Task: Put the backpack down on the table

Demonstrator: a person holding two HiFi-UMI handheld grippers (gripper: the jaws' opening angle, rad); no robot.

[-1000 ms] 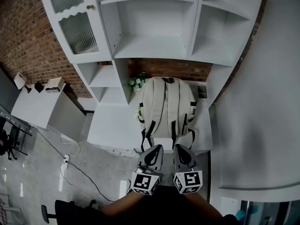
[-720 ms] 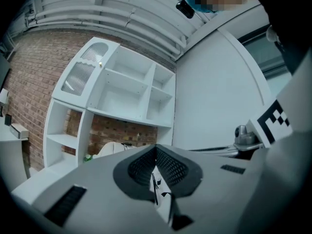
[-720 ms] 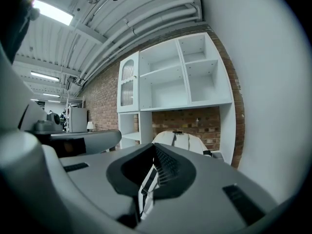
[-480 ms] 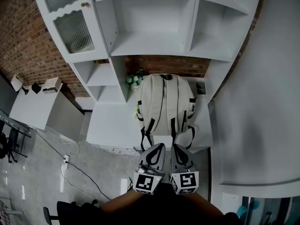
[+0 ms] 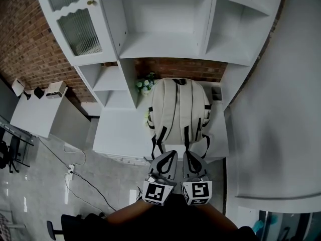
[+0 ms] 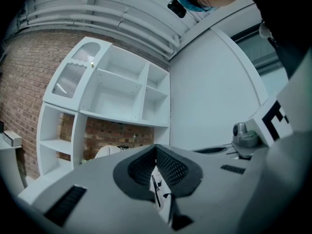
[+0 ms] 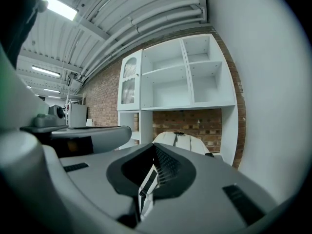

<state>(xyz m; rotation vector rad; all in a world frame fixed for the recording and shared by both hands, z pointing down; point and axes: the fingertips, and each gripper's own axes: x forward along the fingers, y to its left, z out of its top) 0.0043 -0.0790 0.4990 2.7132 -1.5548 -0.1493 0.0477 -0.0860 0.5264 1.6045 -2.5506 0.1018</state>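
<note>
Backpack [image 5: 179, 109] upright on white table [image 5: 118, 134]

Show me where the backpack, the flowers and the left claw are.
backpack [image 5: 179, 109]: head view, middle of its pale back panel.
flowers [image 5: 145, 85]: head view, the white blooms beside the backpack's top.
left claw [image 5: 170, 155]: head view, its closed tips, where a strap of the backpack runs in.
</note>
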